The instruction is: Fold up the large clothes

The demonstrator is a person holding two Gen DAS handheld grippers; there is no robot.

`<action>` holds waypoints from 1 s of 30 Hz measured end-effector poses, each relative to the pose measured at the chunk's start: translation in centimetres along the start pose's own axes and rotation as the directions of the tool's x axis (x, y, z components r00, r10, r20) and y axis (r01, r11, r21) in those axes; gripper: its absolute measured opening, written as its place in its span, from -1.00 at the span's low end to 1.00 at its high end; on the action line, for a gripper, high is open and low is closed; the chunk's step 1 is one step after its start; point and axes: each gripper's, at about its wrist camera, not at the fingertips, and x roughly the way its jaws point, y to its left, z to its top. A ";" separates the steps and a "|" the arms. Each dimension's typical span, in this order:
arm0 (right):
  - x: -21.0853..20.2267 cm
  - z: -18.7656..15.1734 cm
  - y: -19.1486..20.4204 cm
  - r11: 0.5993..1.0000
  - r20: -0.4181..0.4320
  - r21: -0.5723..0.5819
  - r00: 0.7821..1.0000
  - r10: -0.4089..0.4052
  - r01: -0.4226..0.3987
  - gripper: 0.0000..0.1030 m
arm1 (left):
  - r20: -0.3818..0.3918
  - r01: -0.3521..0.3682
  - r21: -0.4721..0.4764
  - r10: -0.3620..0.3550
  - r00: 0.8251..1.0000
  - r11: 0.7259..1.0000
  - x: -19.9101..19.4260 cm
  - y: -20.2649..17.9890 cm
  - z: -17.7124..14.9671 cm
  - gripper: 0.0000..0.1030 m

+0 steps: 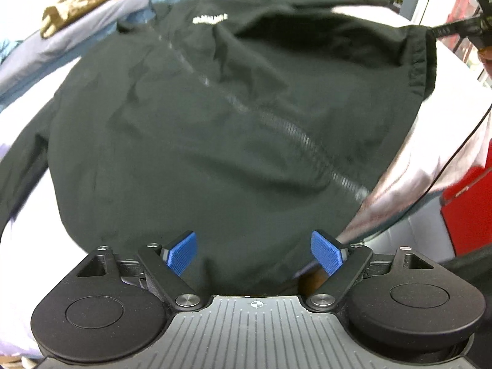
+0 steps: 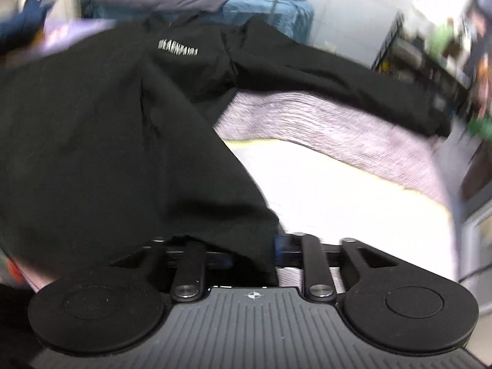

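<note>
Jacket [image 1: 215, 129]: a large black zip-up jacket; it lies spread, front up, on a pale tabletop [image 1: 455, 70]; the zip [image 1: 276, 129] runs down its middle; a small white logo [image 1: 209, 19] sits on the chest, on the far side of the zip's top end.

Sleeve [image 2: 338, 77]: in the right view one sleeve stretches straight out from the jacket's body toward the right; it rests on a lilac cover [image 2: 338, 123] and is not yet folded in.

Left tool [image 1: 255, 252]: its blue pads [image 1: 181, 253] stand spread apart just above the jacket's near hem; no cloth is between them; it holds nothing.

Right tool [image 2: 250, 250]: blurred; its jaws look drawn close on the jacket's near hem corner, with black cloth bunched between them and draping over the mechanism; it appears to be pinching the hem.

Surroundings: beyond the jacket's collar lie other clothes [image 2: 246, 3], blue, orange and tan; a red object [image 1: 467, 209] stands to the jacket's right.

Progress: early, by my reading; the jacket is laid out and roughly flat, but no fold shows yet; the body is wrinkled near the shoulders.

Left to do: likely smooth or square the hem, bring both sleeves across the body, then fold the body over itself.
</note>
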 end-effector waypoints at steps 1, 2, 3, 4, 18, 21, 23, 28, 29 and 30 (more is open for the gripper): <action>-0.8 0.7 -0.1 0.998 0.025 0.049 0.999 0.040 -0.041 -0.70 | 0.006 0.008 0.001 -0.008 1.000 1.000 0.0 -0.2 0.3 1.00; -1.4 1.4 -0.2 0.994 0.049 0.087 0.997 0.067 -0.071 -0.73 | 0.012 0.014 0.007 -0.014 1.000 1.000 0.0 -0.4 0.5 1.00; -1.9 2.3 -0.4 0.990 0.073 0.112 0.994 0.079 -0.087 -0.77 | 0.017 0.014 0.016 -0.015 1.000 1.000 0.2 -0.6 0.6 1.00; -2.2 3.1 -0.6 0.988 0.091 0.128 0.993 0.076 -0.088 -0.82 | 0.017 0.014 0.026 -0.015 1.000 1.000 0.3 -0.8 0.6 1.00; 4.6 8.9 -4.2 0.964 -0.009 0.262 0.999 -0.039 0.040 -0.83 | 0.022 -0.107 0.156 0.105 0.994 0.982 3.6 -5.1 1.2 1.00; 4.7 8.5 -3.7 0.965 -0.020 0.258 0.999 -0.038 0.042 -0.83 | 0.035 -0.241 0.207 0.239 0.970 0.948 4.4 -5.6 0.6 1.00; 4.7 8.3 -3.6 0.968 -0.029 0.248 0.999 -0.042 0.048 -0.83 | 0.023 -0.300 0.176 0.301 0.953 0.938 4.6 -4.5 0.4 1.00; 4.3 7.7 -3.2 0.974 -0.040 0.224 0.999 -0.037 0.045 -0.81 | 0.038 -0.256 -0.069 0.259 0.965 0.964 1.2 0.8 1.6 1.00; 4.2 7.6 -3.1 0.976 -0.044 0.214 0.998 -0.038 0.047 -0.81 | 0.058 -0.256 -0.086 0.262 0.963 0.963 0.4 1.5 1.9 1.00; 4.2 7.5 -2.9 0.979 -0.047 0.197 0.998 -0.041 0.050 -0.81 | 0.082 -0.276 -0.087 0.283 0.955 0.957 -0.3 2.2 2.2 1.00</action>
